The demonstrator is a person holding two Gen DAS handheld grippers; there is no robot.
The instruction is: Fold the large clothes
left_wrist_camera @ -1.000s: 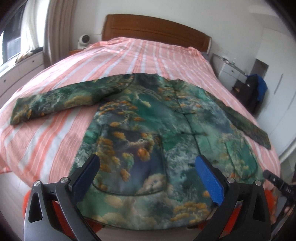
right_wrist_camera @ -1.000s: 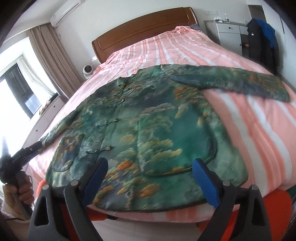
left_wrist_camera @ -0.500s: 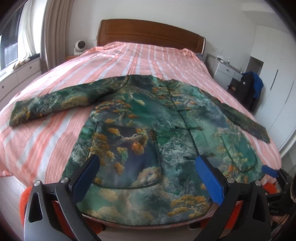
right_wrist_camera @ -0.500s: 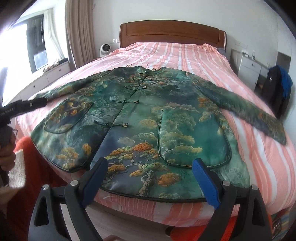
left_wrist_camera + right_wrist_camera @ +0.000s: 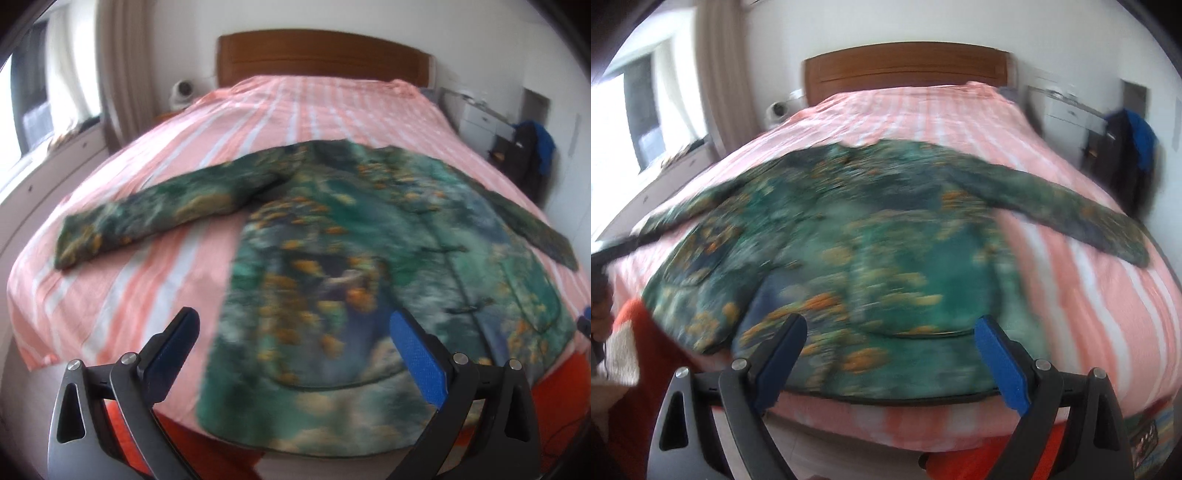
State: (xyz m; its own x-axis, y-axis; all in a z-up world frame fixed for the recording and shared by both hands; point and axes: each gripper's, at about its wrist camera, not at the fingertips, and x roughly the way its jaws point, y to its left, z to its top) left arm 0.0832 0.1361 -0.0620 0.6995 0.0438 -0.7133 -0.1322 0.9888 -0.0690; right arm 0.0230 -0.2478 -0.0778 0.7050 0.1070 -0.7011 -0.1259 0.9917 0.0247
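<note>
A large green jacket (image 5: 369, 258) with orange and white landscape print lies flat, front up, on the bed, both sleeves spread out sideways; the right wrist view shows the jacket (image 5: 871, 251) too. Its hem hangs near the foot edge. My left gripper (image 5: 295, 325) hovers open over the hem's left part, nothing between its blue pads. My right gripper (image 5: 890, 332) is open above the hem's right part, also holding nothing. The left sleeve (image 5: 147, 218) reaches toward the bed's left side, the right sleeve (image 5: 1071, 210) toward its right. Both views are motion-blurred.
The bed (image 5: 295, 110) has a pink and white striped cover and a wooden headboard (image 5: 321, 55). White drawers (image 5: 480, 118) and a dark bag with blue cloth (image 5: 532, 147) stand to the right. A curtain and window (image 5: 55, 92) are on the left. Something orange-red (image 5: 221, 450) hangs below the foot edge.
Both views have swung and blurred. In the left view the jacket has slid to the right and the left sleeve is more central. The right view has rolled back toward level. Both grippers stay open.
</note>
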